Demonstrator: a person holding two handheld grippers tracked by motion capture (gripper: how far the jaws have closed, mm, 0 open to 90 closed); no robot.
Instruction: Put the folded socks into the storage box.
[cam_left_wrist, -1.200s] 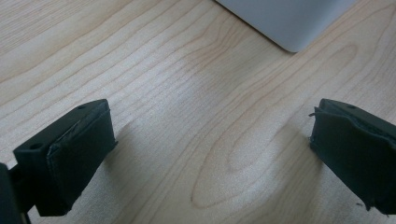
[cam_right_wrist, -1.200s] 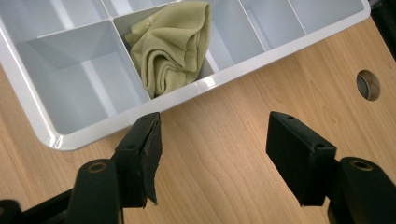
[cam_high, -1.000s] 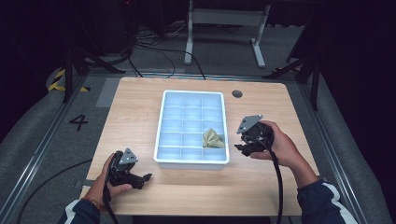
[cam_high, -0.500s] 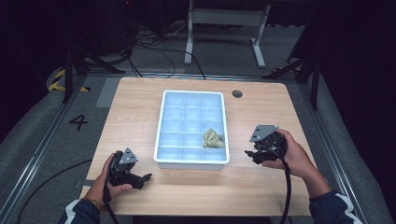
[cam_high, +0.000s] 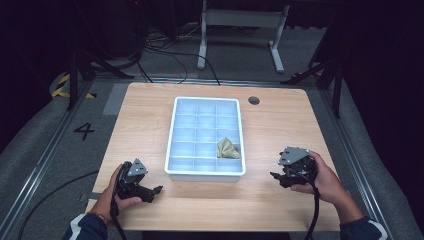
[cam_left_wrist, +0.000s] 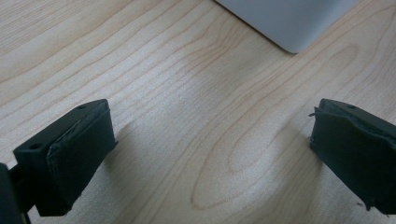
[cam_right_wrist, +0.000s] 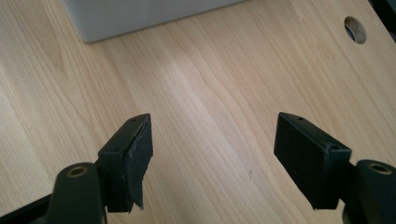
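Your left gripper (cam_high: 152, 190) sits low over the light wooden table (cam_high: 280, 125) at the near edge, its black jaws spread wide with nothing but bare wood grain between them; just ahead of the fingertips lies a corner of the white plastic compartment tray (cam_left_wrist: 289, 23), so that hand looks parked clear of the work. Your right gripper (cam_high: 276, 176) rests by the tray's other near corner, and its jaws have just been opening; they stand released and empty, only tabletop between the pads, with the tray wall (cam_right_wrist: 135, 16) ahead of them and the small round cable hole (cam_right_wrist: 356, 29) farther out to one side. Beyond both sets of fingers, inside the tray, the crumpled olive-tan cloth (cam_high: 228, 149) lies in a compartment of the right column, one row back from the near wall. It lies free of either gripper, and both hands rest outside the tray, which suggests the cloth is already placed.
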